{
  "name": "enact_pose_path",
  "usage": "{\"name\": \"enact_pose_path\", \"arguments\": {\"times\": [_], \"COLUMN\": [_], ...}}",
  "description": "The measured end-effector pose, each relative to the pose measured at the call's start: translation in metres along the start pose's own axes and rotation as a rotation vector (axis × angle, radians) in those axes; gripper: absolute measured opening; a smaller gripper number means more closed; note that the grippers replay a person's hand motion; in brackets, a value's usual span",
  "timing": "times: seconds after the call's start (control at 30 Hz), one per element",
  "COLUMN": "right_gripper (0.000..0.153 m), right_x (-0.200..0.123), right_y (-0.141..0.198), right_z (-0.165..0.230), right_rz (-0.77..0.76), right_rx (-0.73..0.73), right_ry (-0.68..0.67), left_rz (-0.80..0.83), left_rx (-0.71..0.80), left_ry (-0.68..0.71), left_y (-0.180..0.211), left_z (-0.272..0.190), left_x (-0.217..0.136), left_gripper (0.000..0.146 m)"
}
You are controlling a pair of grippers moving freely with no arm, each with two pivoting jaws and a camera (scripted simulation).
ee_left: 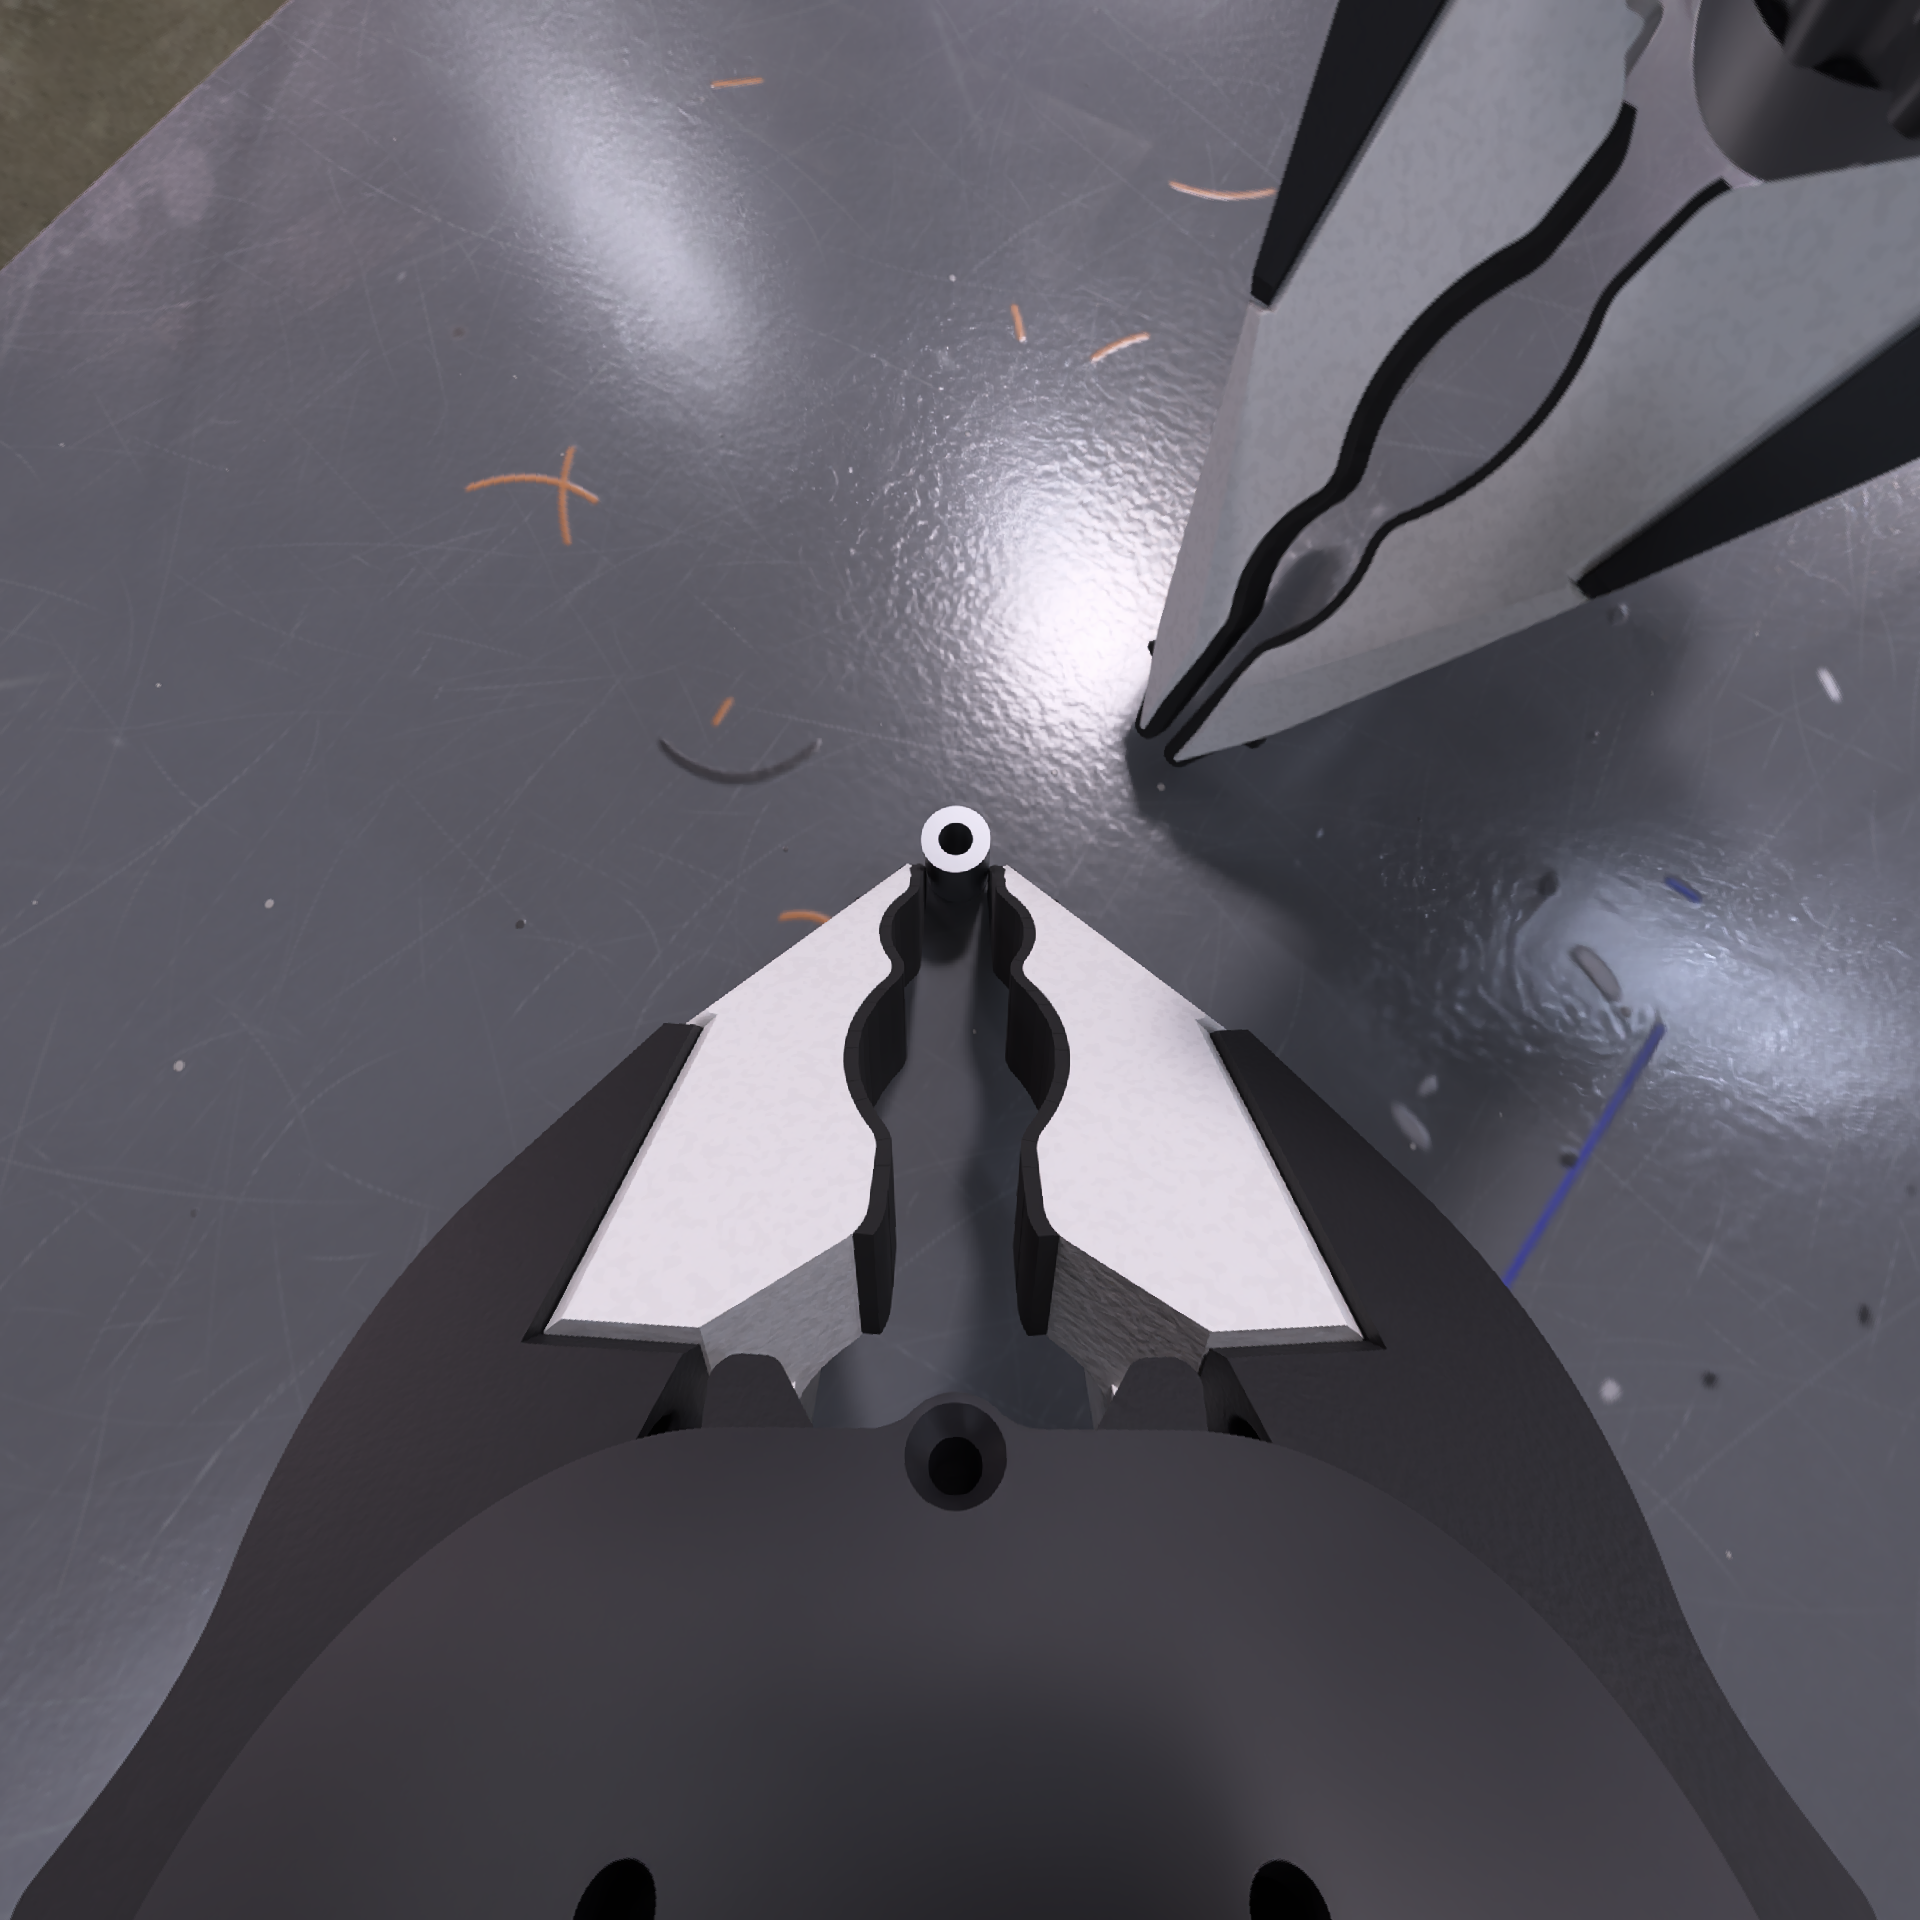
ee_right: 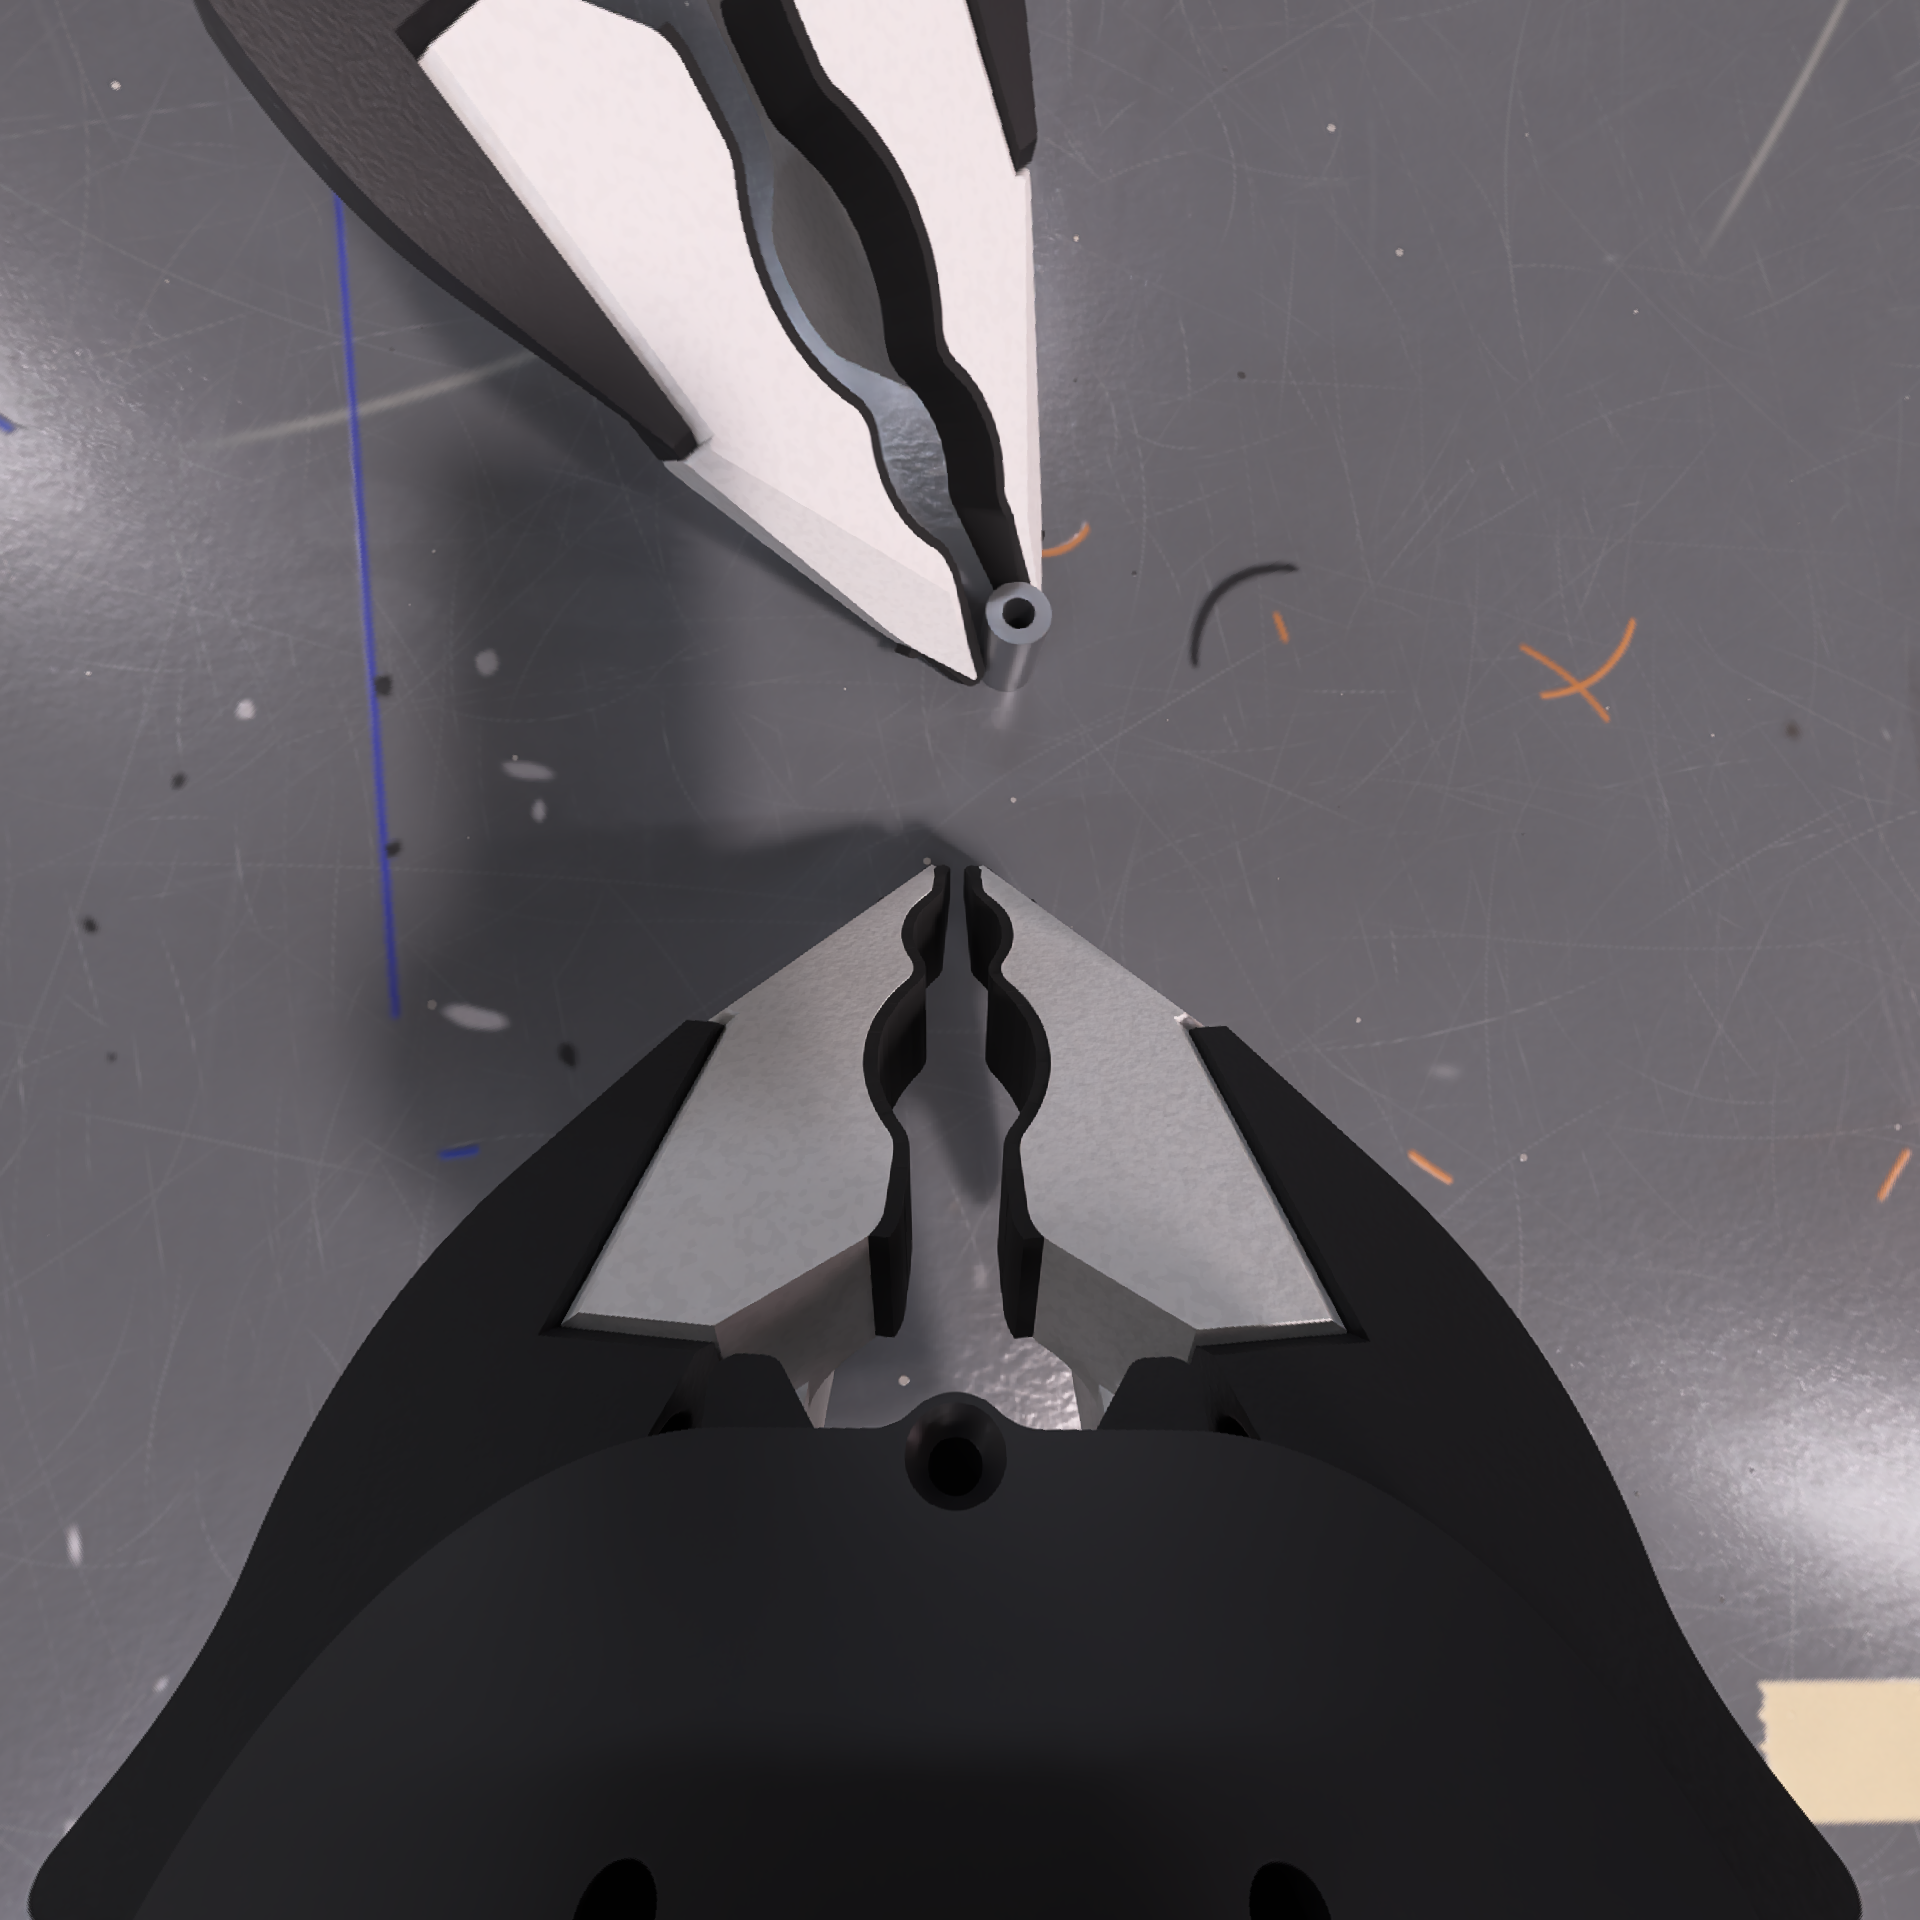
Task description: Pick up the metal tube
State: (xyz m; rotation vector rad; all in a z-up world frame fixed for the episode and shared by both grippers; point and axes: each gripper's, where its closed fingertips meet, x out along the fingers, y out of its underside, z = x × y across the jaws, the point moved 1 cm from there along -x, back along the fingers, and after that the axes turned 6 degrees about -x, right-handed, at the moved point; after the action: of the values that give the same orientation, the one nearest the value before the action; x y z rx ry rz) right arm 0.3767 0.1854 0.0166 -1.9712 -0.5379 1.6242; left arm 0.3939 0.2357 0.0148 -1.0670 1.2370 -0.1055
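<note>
In the left wrist view, a strip of dull olive floor [ee_left: 42,114] is seen at eleven o'clock, beyond the edge of the dark grey table [ee_left: 312,675]. The tabletop is glossy, finely scratched and marked with bright patches of reflected light. Crossed orange shavings [ee_left: 540,488] lie at ten o'clock, and a dark curved sliver [ee_left: 738,764] sits just above centre. At the centre, the metal tube [ee_left: 954,837] is clamped upright between the tips of the left gripper [ee_left: 954,883], its open end facing the camera. At one o'clock the right gripper [ee_left: 1174,727] is seen with its tips down near the surface, well apart from the tube. A thin blue line [ee_left: 1584,1153] is drawn at three o'clock among pale flecks.

In the right wrist view, the blue line [ee_right: 364,603] runs down at nine o'clock. The left gripper [ee_right: 1003,649] comes in from twelve o'clock, the tube [ee_right: 1019,615] pinched at its tip just above the table [ee_right: 1455,883]. The right gripper [ee_right: 957,873] sits below, its jaws almost together on nothing, only a narrow slit left between the tips. The crossed shavings [ee_right: 1579,675] are seen at two o'clock, and a strip of beige tape [ee_right: 1839,1766] at four o'clock.
</note>
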Motion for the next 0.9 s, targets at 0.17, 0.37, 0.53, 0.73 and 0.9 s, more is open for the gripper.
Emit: {"name": "enact_pose_path", "arguments": {"times": [0.17,0.37,0.53,0.73,0.9], "right_gripper": [0.003,0.003,0.003,0.002,0.002], "right_x": [-0.0013,-0.0050,-0.0052,-0.0047,-0.0065], "right_y": [0.0017,0.0066,0.0069,0.0063,0.0052], "right_z": [-0.0011,-0.0055,-0.0070,-0.0067,-0.0089], "right_rz": [-0.001,0.002,-0.005,-0.008,-0.006], "right_rx": [-0.019,-0.038,-0.042,-0.039,-0.072], "right_ry": [0.018,0.046,0.060,0.062,0.110], "left_rz": [-0.025,-0.041,-0.034,-0.029,-0.045], "left_rx": [-0.035,-0.103,-0.139,-0.139,-0.199], "left_ry": [-0.004,0.034,0.058,0.031,0.044], "left_y": [-0.0047,-0.0063,-0.0071,-0.0071,-0.0084], "left_z": [0.0000,-0.0017,-0.0025,-0.0026,-0.0027], "left_x": [0.0049,0.0053,0.0052,0.0060,0.0062], "left_gripper": [0.012,0.012,0.012,0.012,0.012]}}
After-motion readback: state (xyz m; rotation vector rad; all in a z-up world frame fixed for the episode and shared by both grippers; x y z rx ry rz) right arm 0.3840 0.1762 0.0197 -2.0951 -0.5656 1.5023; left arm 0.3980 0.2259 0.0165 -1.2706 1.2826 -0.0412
